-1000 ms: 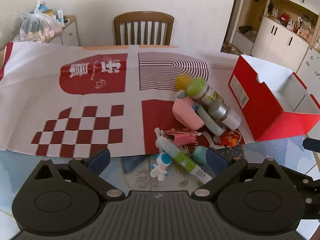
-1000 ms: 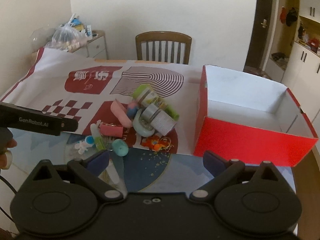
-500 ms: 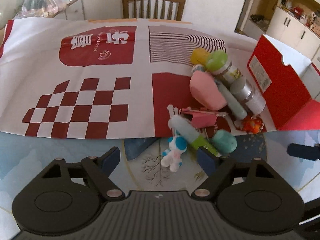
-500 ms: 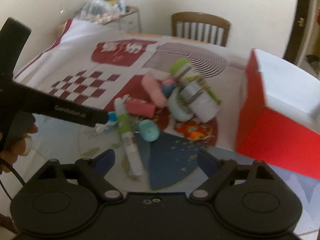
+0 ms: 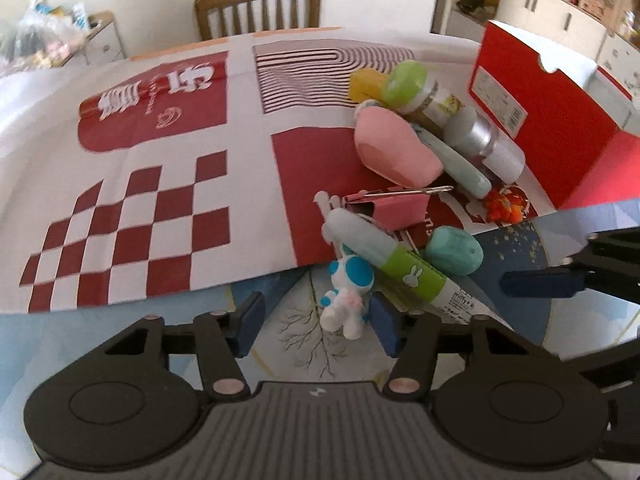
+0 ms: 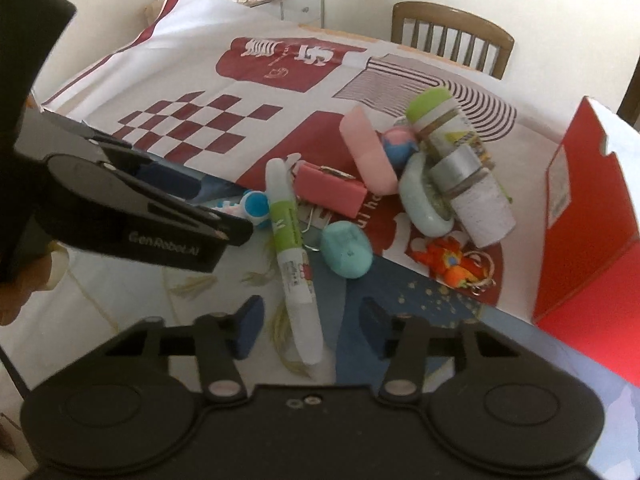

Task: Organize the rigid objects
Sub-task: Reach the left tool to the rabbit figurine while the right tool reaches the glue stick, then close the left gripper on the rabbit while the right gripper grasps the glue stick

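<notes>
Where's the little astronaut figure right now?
In the left wrist view, the astronaut figure lies between the left tool's fingers, beside the green-and-white glue stick, on the bare table just off the cloth's edge.

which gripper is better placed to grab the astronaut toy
Left. The astronaut toy sits between the left gripper pads, jaws just closing. The right gripper straddles the glue pen.
</notes>
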A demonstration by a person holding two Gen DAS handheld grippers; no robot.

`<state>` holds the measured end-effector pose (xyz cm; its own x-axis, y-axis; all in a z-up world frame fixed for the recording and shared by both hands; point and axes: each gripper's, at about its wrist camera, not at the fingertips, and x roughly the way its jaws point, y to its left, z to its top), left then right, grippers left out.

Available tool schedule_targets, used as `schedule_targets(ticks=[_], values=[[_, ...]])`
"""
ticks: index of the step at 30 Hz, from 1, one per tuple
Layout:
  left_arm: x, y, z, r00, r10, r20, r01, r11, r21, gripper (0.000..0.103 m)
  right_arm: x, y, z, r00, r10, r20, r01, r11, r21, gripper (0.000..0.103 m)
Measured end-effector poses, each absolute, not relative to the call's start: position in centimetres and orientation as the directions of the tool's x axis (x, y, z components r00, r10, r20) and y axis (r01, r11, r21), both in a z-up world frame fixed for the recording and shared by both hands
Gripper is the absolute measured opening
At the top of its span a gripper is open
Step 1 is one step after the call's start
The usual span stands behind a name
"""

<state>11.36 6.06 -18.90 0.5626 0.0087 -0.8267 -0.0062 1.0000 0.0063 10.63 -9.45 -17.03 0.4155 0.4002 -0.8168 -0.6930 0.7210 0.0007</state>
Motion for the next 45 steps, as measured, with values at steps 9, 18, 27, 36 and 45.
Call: schedule_targets(ticks=[9, 18, 27, 36, 45], values=[[12.1, 4.8, -19.3, 0.58, -0.016, -0.814, 0.071, 0.997, 0.03, 0.04, 11.6, -8.2, -17.2, 0.395, 0.416, -0.819, -0.705, 0.709, 0.021, 0.025], [12.0, 4.5, -19.2, 0.587, -0.036, -0.809, 0.097, 0.995, 0.026, 0.027, 11.4, -7.6, -17.2, 0.398, 0.425, -0.813, -0.715, 0.699, 0.016, 0.017], [10.9, 6.0, -17.9, 0.595, -0.061, -0.801, 0.04, 0.998, -0.046, 0.026, 10.3, -8.1, -15.3, 0.409, 0.459, -0.788, -0.705, 0.708, 0.046, 0.016], [9.0, 6.8, -15.5, 0.619, -0.086, -0.781, 0.021, 0.995, -0.093, 0.026, 8.4, -8.9, -12.5, 0.464, 0.474, -0.748, -0.676, 0.736, 0.046, 0.016], [7.1, 7.1, -13.0, 0.634, -0.111, -0.766, 0.03, 0.992, -0.119, 0.026, 6.4, -10.3, -9.6, 0.53, 0.466, -0.709, -0.626, 0.779, 0.044, 0.016]])
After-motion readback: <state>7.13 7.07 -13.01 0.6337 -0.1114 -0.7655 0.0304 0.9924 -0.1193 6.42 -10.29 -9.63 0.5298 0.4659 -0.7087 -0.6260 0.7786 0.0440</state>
